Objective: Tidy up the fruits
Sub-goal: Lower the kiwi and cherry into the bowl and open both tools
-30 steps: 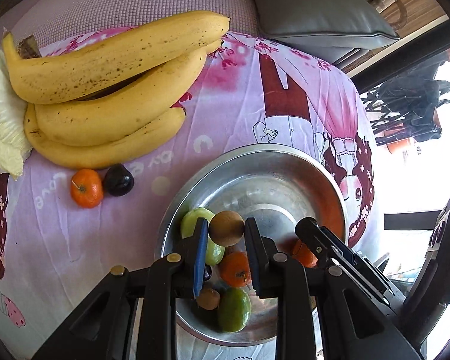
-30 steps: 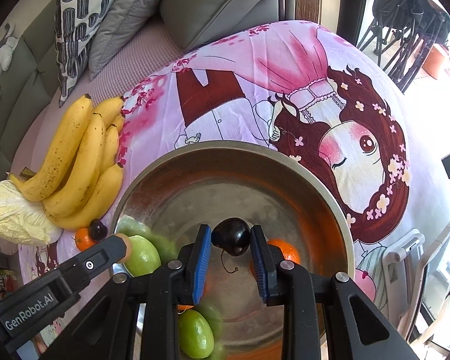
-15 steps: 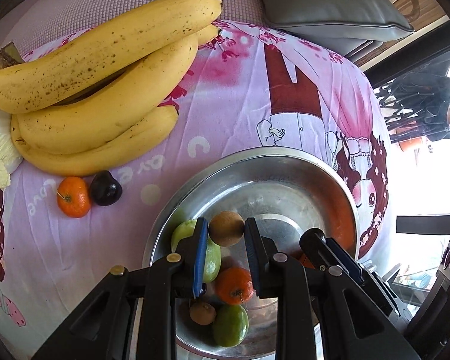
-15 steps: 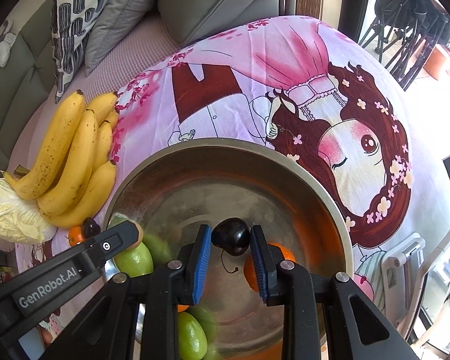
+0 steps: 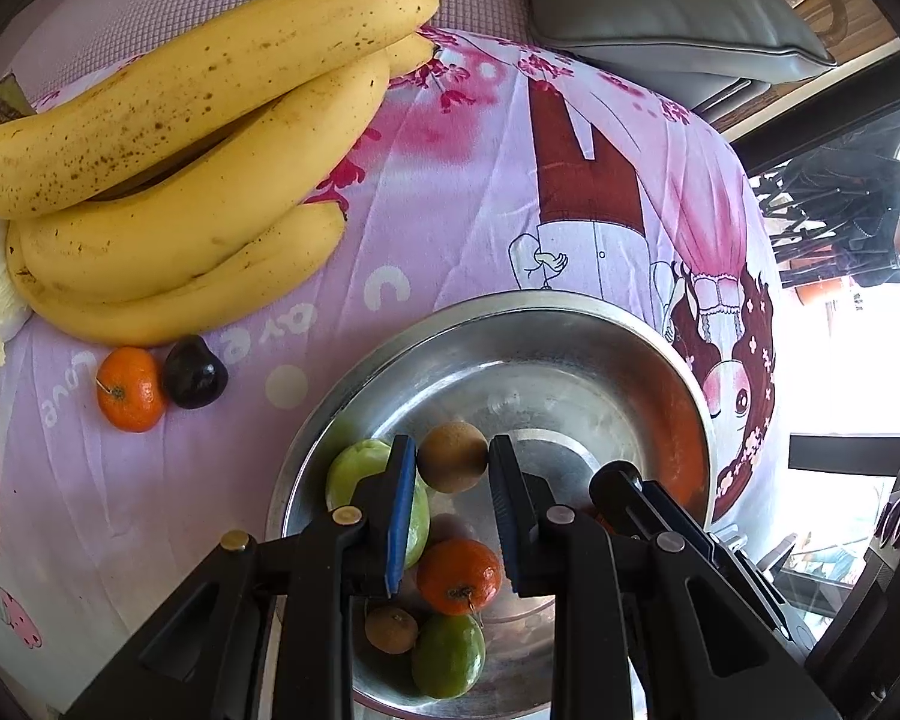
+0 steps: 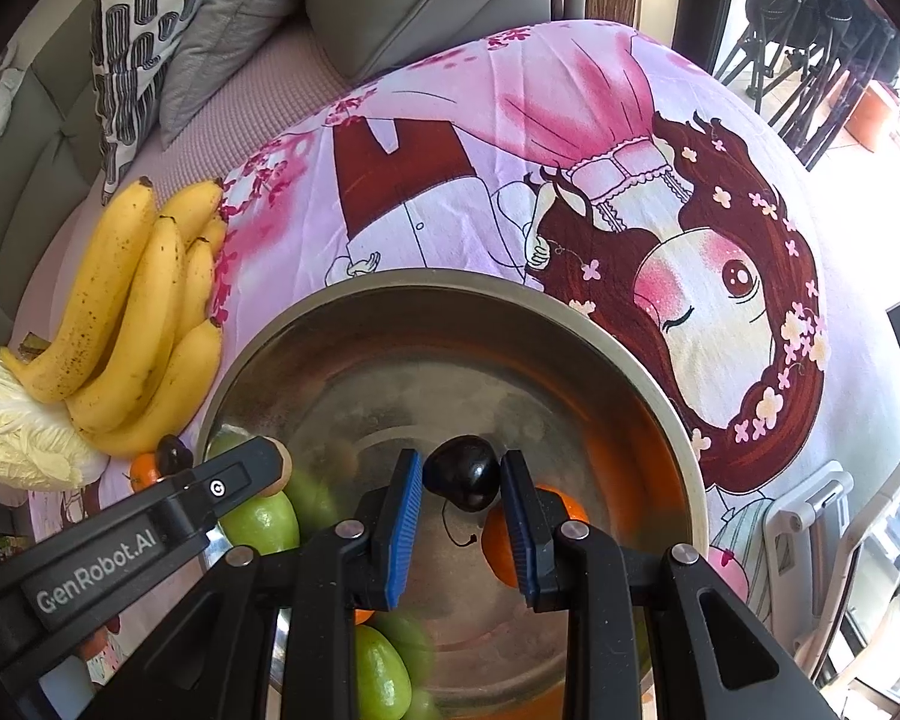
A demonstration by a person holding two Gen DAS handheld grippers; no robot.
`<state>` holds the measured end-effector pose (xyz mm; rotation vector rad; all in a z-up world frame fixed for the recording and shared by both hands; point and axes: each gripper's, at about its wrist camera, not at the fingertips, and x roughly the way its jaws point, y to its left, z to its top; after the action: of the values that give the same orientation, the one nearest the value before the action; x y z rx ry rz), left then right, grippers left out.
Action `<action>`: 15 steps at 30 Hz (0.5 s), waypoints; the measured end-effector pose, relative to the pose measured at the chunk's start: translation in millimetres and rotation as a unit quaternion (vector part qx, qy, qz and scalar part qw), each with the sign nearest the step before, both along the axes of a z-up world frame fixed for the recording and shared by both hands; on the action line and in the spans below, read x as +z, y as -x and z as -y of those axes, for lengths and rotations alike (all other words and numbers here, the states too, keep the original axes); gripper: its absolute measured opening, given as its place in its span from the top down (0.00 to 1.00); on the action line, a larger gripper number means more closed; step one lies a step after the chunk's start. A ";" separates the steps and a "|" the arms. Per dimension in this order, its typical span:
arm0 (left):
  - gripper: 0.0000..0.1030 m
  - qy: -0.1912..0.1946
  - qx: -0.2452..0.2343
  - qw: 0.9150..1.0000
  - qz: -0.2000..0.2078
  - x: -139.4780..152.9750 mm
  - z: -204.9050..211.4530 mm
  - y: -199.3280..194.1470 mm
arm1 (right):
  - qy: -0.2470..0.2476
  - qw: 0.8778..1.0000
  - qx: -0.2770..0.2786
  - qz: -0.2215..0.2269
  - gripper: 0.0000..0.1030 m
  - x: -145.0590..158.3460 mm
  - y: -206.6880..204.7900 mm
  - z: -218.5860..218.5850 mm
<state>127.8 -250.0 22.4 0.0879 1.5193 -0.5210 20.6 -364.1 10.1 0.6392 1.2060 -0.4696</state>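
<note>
I get bright daylight from the right, blown to white at that edge. The metal bowl shows soft glare. Fisheye bends everything outward; corners go black, nearest fruit slightly blurred.

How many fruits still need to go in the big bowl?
Already in the metal bowl: two green fruits, tangerines and a small brown fruit. The left gripper holds a brown fruit and the right gripper a dark plum above it. Left on the cloth: bananas, a tangerine, another plum.
</note>
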 end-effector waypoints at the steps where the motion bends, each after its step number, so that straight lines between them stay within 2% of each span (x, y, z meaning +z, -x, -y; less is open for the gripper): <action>1: 0.75 0.002 0.000 1.000 -0.001 0.3 -0.4 0.1 | -0.002 1.000 -0.002 0.000 0.71 -0.1 0.0 -0.4; 6: 0.75 0.002 0.000 1.000 0.004 4.0 -2.7 0.6 | -0.006 1.000 0.002 -0.001 0.69 0.1 -0.6 -1.4; 7: 0.75 0.003 0.000 1.000 0.005 5.3 -3.5 0.6 | -0.005 1.000 0.002 -0.002 0.65 0.5 -0.7 -1.7; 8: 0.70 0.004 0.000 1.000 0.004 6.6 -4.1 0.3 | -0.004 1.000 0.003 -0.002 0.62 0.9 -0.6 -1.9; 9: 0.65 0.006 0.002 1.000 0.003 8.0 -5.0 -0.2 | -0.005 1.000 0.005 0.000 0.52 1.7 -0.6 -2.0; 10: 0.55 0.008 0.004 1.000 0.002 9.3 -6.1 -0.6 | -0.005 1.000 0.006 0.003 0.41 2.8 -0.6 -1.8; 15: 0.38 0.011 0.020 1.000 0.002 14.1 -15.1 -5.7 | 0.007 1.000 0.009 0.006 0.29 7.7 0.7 -0.1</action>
<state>133.5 -234.9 36.4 0.0418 1.5074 -0.5056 19.9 -364.0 17.8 0.6176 1.1955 -0.4579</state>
